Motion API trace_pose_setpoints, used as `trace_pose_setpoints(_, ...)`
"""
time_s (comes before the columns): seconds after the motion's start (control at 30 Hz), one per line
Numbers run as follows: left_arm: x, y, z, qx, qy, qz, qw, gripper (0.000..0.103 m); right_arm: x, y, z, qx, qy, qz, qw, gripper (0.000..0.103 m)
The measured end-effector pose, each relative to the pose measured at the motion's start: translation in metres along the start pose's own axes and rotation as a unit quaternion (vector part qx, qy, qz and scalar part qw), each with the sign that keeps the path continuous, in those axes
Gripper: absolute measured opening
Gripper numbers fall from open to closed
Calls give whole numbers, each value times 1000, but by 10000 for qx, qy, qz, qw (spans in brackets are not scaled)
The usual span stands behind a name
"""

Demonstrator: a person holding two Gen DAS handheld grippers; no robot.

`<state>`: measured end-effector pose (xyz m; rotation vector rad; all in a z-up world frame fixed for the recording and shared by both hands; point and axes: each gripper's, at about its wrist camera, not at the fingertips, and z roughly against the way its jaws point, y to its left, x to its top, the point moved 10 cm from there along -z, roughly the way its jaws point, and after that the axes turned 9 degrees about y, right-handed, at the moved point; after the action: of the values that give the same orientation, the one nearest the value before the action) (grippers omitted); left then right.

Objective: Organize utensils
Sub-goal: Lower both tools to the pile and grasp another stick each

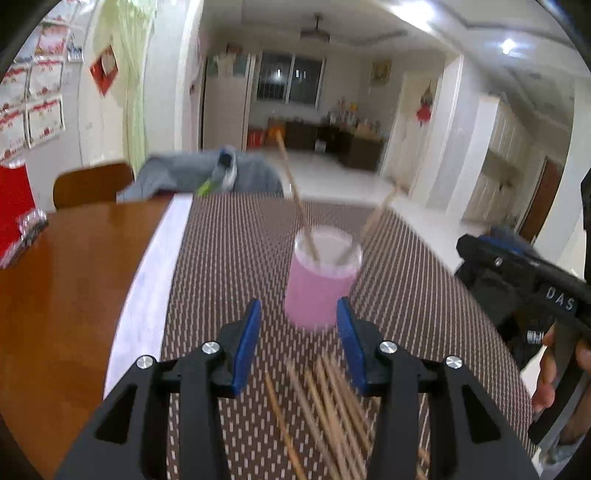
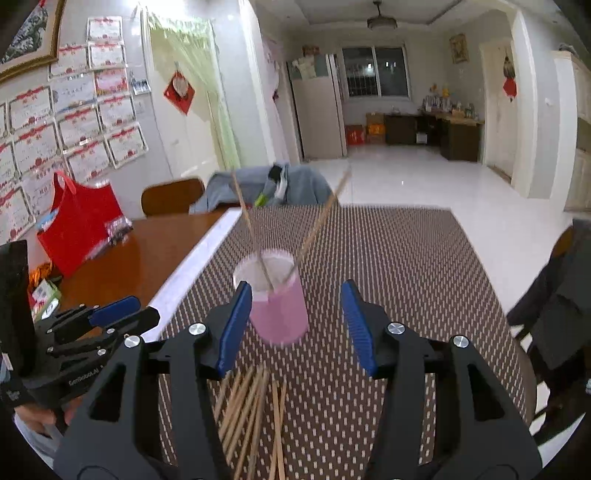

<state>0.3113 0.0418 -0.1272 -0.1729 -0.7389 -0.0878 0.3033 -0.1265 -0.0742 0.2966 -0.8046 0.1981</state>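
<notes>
On the mat (image 2: pixel 388 258) stands a pink cup (image 2: pixel 277 314) holding two chopsticks (image 2: pixel 251 229). Loose chopsticks (image 2: pixel 251 413) lie before it. Left gripper (image 1: pixel 299 332) and right gripper (image 2: pixel 295 321) both gape apart, holding nothing.

A white-tiled floor (image 2: pixel 406 177) runs back to a dark barred window (image 2: pixel 375 72) under a ceiling fan (image 2: pixel 382 20), with framed certificates (image 2: pixel 74 122) covering the left wall, a pale green curtain (image 2: pixel 207 85), a brown chair (image 2: pixel 171 195) and low dark cabinets (image 2: pixel 436 131).

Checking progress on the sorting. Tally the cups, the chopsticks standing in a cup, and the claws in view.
Pink cup: 1
Chopsticks in the cup: 2
Claws: 2, left claw, right claw
Total: 5
Loose chopsticks: too blurred to count.
</notes>
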Motion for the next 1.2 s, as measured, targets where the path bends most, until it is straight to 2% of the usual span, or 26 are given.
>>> trace_pose_setpoints(0.1, -31, 3, -17, 8, 537, 19, 9986, 42, -30, 1, -13, 36, 443, 72, 9990, 51)
trace_pose_setpoints(0.2, -62, 9, -37, 60, 1201, 98, 9927, 42, -63, 3, -30, 116, 996, 156, 9948, 51)
trace_pose_setpoints(0.37, -99, 9, -57, 148, 1807, 76, 9834, 42, -109, 8, -56, 342, 1921, 208, 9806, 51)
trace_pose_setpoints(0.43, -108, 10, -62, 200, 1920, 81, 9811, 42, -119, 9, -60, 427, 2115, 191, 9763, 51)
trace_pose_setpoints(0.47, -112, 10, -64, 217, 1963, 86, 9803, 38, -125, 11, -64, 465, 2251, 187, 9730, 51)
trace_pose_setpoints(0.5, -114, 10, -67, 214, 2031, 89, 9789, 30, -129, 12, -66, 494, 2319, 184, 9713, 51)
trace_pose_setpoints(0.6, -125, 12, -77, 275, 2227, 133, 9744, 26, -143, 11, -70, 554, 2518, 215, 9660, 50)
trace_pose_setpoints(0.67, -129, 15, -81, 282, 2289, 194, 9728, 21, -151, 12, -73, 575, 2649, 276, 9622, 43)
trace_pose_setpoints(0.73, -130, 19, -84, 319, 2311, 262, 9720, 12, -156, 13, -75, 570, 2774, 310, 9586, 35)
trace_pose_setpoints(0.87, -128, 22, -86, 319, 2299, 324, 9721, 9, -162, 12, -84, 581, 2904, 305, 9546, 32)
trace_pose_setpoints(1.1, -125, 24, -90, 287, 2255, 385, 9730, 7, -162, 19, -98, 641, 2992, 325, 9515, 7)
trace_pose_setpoints(1.2, -122, 25, -92, 278, 2222, 417, 9737, 7, -162, 20, -96, 668, 2984, 313, 9516, 7)
